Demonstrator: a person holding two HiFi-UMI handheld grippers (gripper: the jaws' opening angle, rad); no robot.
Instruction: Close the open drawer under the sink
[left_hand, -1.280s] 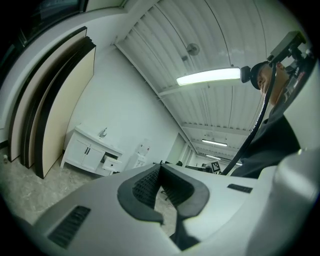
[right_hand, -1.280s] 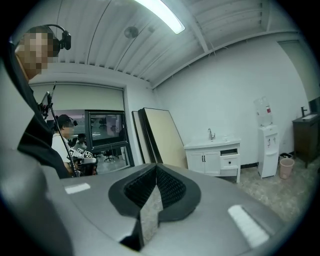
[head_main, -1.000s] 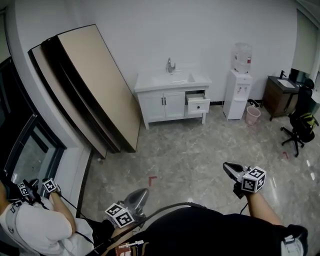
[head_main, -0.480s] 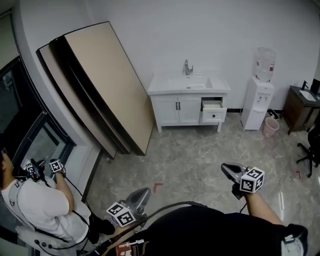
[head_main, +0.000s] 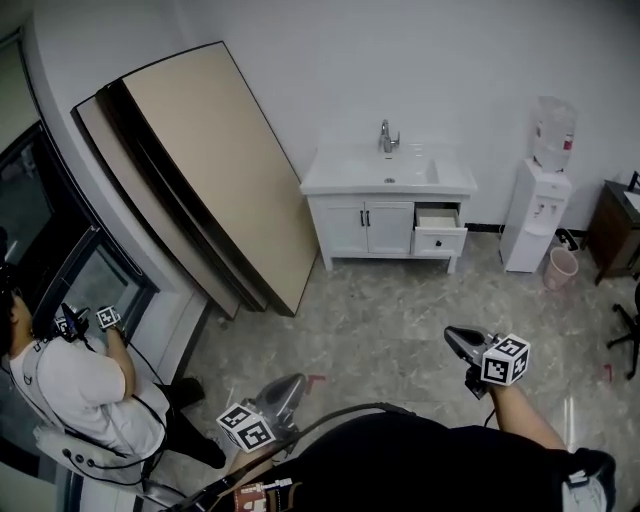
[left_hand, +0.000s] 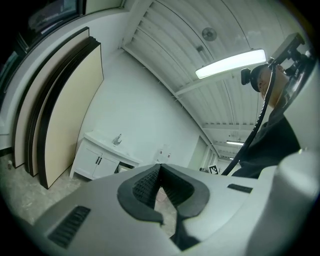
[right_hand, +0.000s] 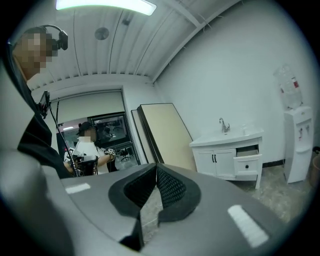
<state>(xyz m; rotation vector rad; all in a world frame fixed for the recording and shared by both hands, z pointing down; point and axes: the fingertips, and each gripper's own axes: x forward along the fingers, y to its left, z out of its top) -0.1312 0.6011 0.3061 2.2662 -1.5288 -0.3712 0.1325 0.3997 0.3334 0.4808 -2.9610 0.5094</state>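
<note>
A white sink cabinet (head_main: 388, 215) stands against the far wall with a tap on top. Its right-hand drawer (head_main: 440, 238) is pulled out; it also shows in the right gripper view as the open drawer (right_hand: 248, 161). My left gripper (head_main: 292, 382) is low at the bottom left of the head view, far from the cabinet, jaws closed together with nothing between them (left_hand: 159, 186). My right gripper (head_main: 453, 333) is at the lower right, also far from the cabinet, jaws shut and empty (right_hand: 155, 186).
Large beige boards (head_main: 190, 170) lean on the left wall beside the cabinet. A water dispenser (head_main: 540, 200) and a pink bin (head_main: 560, 268) stand right of it, then a dark desk (head_main: 615, 228). A seated person (head_main: 80, 400) with grippers is at the lower left.
The sink cabinet has grown larger and slid right and down in the head view as I walk toward it. Both grippers keep their places in the frame, still shut.
</note>
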